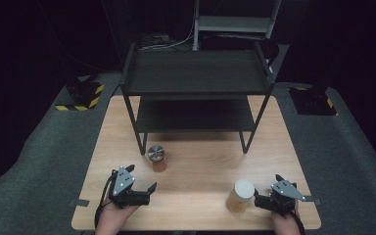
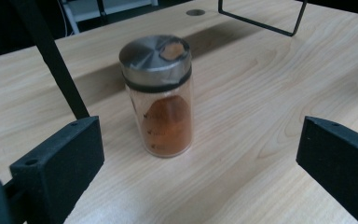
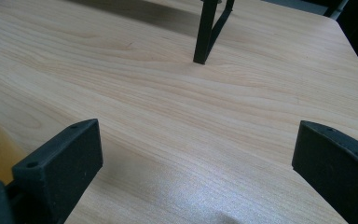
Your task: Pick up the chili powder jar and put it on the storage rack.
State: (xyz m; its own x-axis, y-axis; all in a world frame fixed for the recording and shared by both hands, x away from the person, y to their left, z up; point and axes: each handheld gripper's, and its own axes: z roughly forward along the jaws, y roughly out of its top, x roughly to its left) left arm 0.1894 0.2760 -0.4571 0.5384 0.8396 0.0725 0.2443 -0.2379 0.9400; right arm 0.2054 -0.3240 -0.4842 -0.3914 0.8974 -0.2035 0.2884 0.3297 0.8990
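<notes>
From where I stand, the person has both hands low at the near edge of the wooden table [image 1: 196, 161], 1 gripper in each. The left gripper [image 1: 139, 188] sits near the front left corner with its jaws spread wide and nothing between them. It is aimed at a small glass spice jar [image 1: 157, 158] that stands upright just beyond it, close but not touching. In the left gripper view the spice jar [image 2: 161, 95] shows a brushed metal lid with a dark band under it, and it is roughly half full of orange-brown powder; faint measuring marks run down the glass.

The right gripper [image 1: 262, 198] rests near the front right corner, its jaws also spread and holding nothing. Just beside it, on its left, stands a taller jar with a pale lid [image 1: 240, 195] and tan contents; whether the 2 touch I cannot tell.

Behind both, a black metal 2-tier shelf rack [image 1: 196, 73] stands on the far half of the table, and 1 of its legs shows ahead in the right gripper view.
</notes>
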